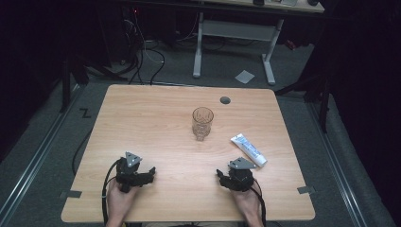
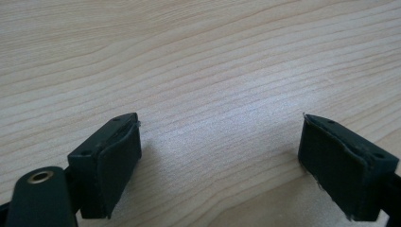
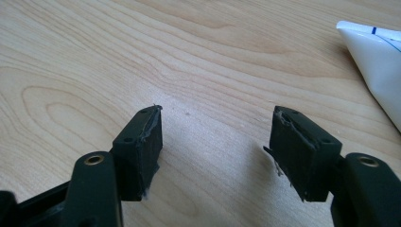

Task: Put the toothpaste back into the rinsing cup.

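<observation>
A clear drinking glass (image 1: 202, 123) stands upright near the middle of the wooden table (image 1: 156, 113). A white and blue tube (image 1: 248, 149) lies flat to its right; its crimped end (image 3: 376, 59) shows at the top right of the right gripper view. My left gripper (image 1: 150, 173) rests low at the front left, held by a hand, jaws wide apart over bare wood (image 2: 220, 120). My right gripper (image 1: 219, 176) sits at the front right, just in front of the tube, also open with nothing between its jaws (image 3: 217, 113).
A small grey round cap (image 1: 225, 100) is set in the table near its far edge. Beyond the table are a white desk frame (image 1: 231, 42), cables on the floor and a paper scrap (image 1: 244, 76). Tape marks (image 1: 306, 189) lie on the carpet beside the table.
</observation>
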Demonstrator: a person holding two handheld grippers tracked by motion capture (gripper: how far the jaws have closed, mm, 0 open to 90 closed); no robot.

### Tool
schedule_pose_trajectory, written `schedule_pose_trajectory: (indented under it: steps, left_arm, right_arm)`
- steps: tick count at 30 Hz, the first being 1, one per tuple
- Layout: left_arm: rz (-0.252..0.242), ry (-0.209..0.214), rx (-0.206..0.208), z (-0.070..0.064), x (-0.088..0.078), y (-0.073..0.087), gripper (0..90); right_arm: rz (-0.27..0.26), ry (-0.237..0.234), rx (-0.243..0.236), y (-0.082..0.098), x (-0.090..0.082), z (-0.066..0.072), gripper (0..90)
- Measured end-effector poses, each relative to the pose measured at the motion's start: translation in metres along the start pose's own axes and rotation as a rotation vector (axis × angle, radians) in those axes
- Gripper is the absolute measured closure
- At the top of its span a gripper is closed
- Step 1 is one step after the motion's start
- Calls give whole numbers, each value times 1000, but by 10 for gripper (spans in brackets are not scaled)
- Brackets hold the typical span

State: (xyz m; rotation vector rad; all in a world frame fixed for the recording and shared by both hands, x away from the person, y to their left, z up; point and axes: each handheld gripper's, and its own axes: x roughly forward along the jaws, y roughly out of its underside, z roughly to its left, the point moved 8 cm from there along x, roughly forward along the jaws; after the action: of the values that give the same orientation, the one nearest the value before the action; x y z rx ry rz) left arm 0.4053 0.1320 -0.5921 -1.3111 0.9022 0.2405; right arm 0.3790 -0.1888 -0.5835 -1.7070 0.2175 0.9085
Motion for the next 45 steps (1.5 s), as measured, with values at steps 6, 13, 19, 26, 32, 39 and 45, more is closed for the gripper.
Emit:
schedule_pose_trajectory:
  steps: [6,13,19,26,32,39,45]
  left_arm:
    - [0,0,0,0,0,0,142]
    - [0,0,0,0,0,0,142]
    - [-1,1,-1,0,0,0,142]
    - [-1,1,-1,0,0,0,142]
    - [-1,1,-1,0,0,0,142]
    - [0,1,-1,0,0,0,142]
    - [0,0,0,0,0,0,142]
  right_arm:
    - [-58,-1,15,1,-9,-1,358]
    - [-89,-16,75,5,-21,-9,364]
    - [-109,-48,129,8,-30,-14,364]
    - [-111,-25,125,12,-39,-21,370]
    - [-96,-3,147,18,-45,-29,394]
    - [-94,28,172,23,-52,-39,402]
    - [-125,49,190,26,-59,-48,411]
